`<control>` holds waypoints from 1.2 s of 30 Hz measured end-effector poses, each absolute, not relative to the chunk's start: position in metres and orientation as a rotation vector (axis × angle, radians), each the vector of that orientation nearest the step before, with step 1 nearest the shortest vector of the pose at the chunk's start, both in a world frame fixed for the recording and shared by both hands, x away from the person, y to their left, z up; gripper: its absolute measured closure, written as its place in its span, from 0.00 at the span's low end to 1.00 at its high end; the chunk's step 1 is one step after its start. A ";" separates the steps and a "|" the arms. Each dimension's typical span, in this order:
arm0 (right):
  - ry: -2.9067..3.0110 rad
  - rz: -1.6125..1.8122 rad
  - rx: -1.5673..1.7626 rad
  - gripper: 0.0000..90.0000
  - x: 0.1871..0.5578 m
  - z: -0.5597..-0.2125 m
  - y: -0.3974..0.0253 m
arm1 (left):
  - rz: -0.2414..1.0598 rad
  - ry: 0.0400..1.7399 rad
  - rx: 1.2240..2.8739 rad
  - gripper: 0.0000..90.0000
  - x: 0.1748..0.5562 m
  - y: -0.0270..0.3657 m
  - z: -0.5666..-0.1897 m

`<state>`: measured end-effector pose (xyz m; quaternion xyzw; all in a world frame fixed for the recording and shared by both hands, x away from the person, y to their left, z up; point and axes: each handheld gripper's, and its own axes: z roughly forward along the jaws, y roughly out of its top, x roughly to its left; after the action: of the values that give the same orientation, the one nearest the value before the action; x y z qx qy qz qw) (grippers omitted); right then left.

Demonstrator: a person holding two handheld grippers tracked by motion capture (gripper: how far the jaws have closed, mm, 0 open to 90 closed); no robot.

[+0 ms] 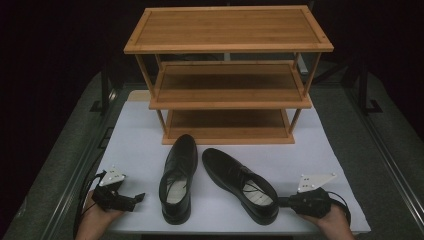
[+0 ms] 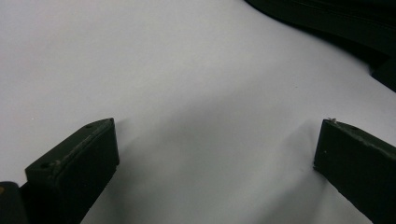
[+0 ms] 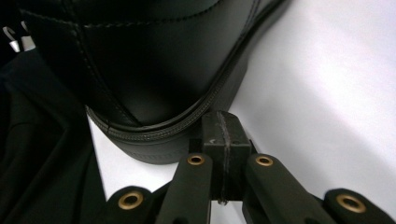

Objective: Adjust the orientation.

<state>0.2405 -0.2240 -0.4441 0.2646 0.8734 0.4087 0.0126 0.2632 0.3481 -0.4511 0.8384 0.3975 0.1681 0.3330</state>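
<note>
Judging from the empty three-tier bamboo shoe rack (image 1: 228, 47), nothing had been shelved — both black leather shoes (image 1: 179, 177) (image 1: 241, 183) lay untouched, left gripper (image 1: 134, 199) spread, right gripper (image 1: 281, 201) pressed together against a heel.

Right shoe (image 1: 241, 183): black leather, laced, upright, heel just before the right gripper (image 1: 285, 202)
Left shoe (image 1: 178, 177): black, upright, beside the left gripper (image 1: 140, 197)

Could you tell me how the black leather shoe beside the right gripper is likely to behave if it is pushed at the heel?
The right-hand shoe probably slides rather than tips: it lies flat on its sole on the smooth white table. Its heel looks stiff, stitched leather, so it should hardly dent. The right gripper, jaws shut, sits off-centre against the heel, so the shoe may swivel.
</note>
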 end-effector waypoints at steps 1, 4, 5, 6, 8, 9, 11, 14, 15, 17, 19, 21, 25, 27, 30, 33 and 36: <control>2.730 1.276 0.810 1.00 0.240 -0.444 -0.222 | 0.439 1.038 2.190 0.00 0.263 0.348 -0.451; 2.764 1.283 0.765 1.00 0.238 -0.444 -0.214 | 0.439 1.038 2.190 0.00 0.263 0.348 -0.451; 2.764 1.283 0.765 1.00 0.238 -0.444 -0.214 | 0.439 1.038 2.190 0.00 0.263 0.348 -0.451; 2.771 1.285 0.749 1.00 0.238 -0.444 -0.212 | 0.439 1.038 2.190 0.00 0.263 0.348 -0.451; 2.783 1.287 0.732 1.00 0.237 -0.444 -0.208 | 0.439 1.039 2.190 0.00 0.263 0.348 -0.451; 2.789 1.283 0.726 1.00 0.237 -0.443 -0.206 | 0.438 1.039 2.190 0.00 0.263 0.348 -0.451; 2.797 1.286 0.705 1.00 0.237 -0.443 -0.202 | 0.438 1.039 2.190 0.00 0.263 0.348 -0.451; 2.817 1.287 0.675 1.00 0.236 -0.443 -0.195 | 0.438 1.039 2.189 0.00 0.263 0.348 -0.451; 2.821 1.288 0.667 1.00 0.236 -0.443 -0.192 | 0.438 1.039 2.189 0.00 0.263 0.348 -0.451; 2.828 1.290 0.652 1.00 0.236 -0.442 -0.188 | 0.438 1.040 2.189 0.00 0.263 0.348 -0.451; 2.834 1.292 0.645 1.00 0.236 -0.443 -0.186 | 0.438 1.039 2.189 0.00 0.263 0.348 -0.451; 2.850 1.292 0.621 1.00 0.237 -0.443 -0.181 | 0.439 1.039 2.190 0.00 0.263 0.348 -0.451; 2.864 1.299 0.603 1.00 0.237 -0.443 -0.173 | 0.438 1.040 2.191 0.00 0.263 0.348 -0.451; 2.869 1.297 0.598 1.00 0.238 -0.443 -0.172 | 0.438 1.040 2.190 0.00 0.263 0.348 -0.451; 2.878 1.293 0.581 1.00 0.238 -0.442 -0.165 | 0.439 1.039 2.191 0.00 0.263 0.348 -0.451; 2.888 1.296 0.565 1.00 0.238 -0.442 -0.160 | 0.439 1.039 2.190 0.00 0.263 0.348 -0.451; 2.897 1.299 0.535 1.00 0.238 -0.442 -0.152 | 0.439 1.040 2.191 0.00 0.263 0.348 -0.451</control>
<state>0.2381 -0.1525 -0.4425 0.1659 0.8992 0.4030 -0.0389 0.2633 0.3479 -0.4512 0.8385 0.3979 0.1680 0.3322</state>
